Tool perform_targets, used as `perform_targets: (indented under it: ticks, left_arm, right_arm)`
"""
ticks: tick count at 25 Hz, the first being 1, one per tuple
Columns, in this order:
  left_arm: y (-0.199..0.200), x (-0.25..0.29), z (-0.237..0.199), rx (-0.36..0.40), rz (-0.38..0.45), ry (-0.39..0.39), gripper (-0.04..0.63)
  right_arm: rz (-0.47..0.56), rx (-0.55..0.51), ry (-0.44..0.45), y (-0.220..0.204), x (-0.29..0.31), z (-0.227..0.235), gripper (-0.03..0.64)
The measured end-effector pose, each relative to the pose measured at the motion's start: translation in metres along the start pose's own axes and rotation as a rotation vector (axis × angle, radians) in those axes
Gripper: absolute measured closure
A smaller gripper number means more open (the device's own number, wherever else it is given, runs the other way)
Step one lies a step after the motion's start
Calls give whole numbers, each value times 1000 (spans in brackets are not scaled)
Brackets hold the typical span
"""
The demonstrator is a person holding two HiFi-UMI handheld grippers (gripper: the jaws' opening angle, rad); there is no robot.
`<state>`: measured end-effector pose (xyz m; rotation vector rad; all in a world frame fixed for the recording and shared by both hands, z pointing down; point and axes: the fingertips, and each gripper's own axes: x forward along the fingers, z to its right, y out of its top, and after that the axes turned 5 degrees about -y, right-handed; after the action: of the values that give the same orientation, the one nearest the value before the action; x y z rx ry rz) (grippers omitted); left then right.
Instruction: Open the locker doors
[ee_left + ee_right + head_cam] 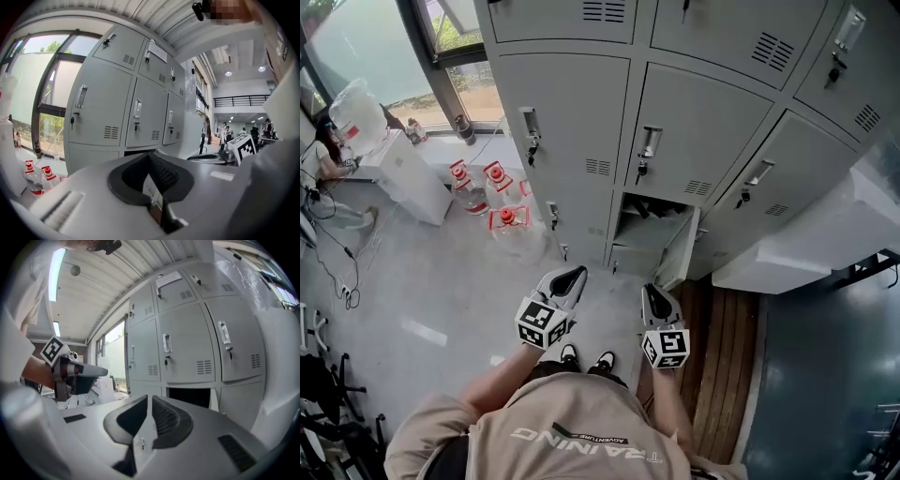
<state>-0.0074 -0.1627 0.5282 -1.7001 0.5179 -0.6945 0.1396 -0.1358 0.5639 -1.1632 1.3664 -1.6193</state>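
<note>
Left gripper (566,280), right gripper (655,300): jaws together, empty. Closed grey metal bottom-left locker door (581,223) lies ahead; left nearer.

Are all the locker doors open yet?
Not yet. Done: one bottom locker door hangs open. In hand: nothing. The left gripper and right gripper are both shut, empty and touching nothing. Left: the closed doors above and beside it.
</note>
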Motion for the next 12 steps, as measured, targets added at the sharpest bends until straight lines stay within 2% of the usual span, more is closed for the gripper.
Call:
perform_targets:
  ticks: [5, 12]
  left_arm:
    - [32, -11, -6, 45, 43, -12, 588]
    - [61, -19, -16, 29, 128, -46, 588]
  right_arm:
    - [67, -33, -5, 58, -11, -21, 583]
    - [86, -75, 1, 104, -15, -48, 581]
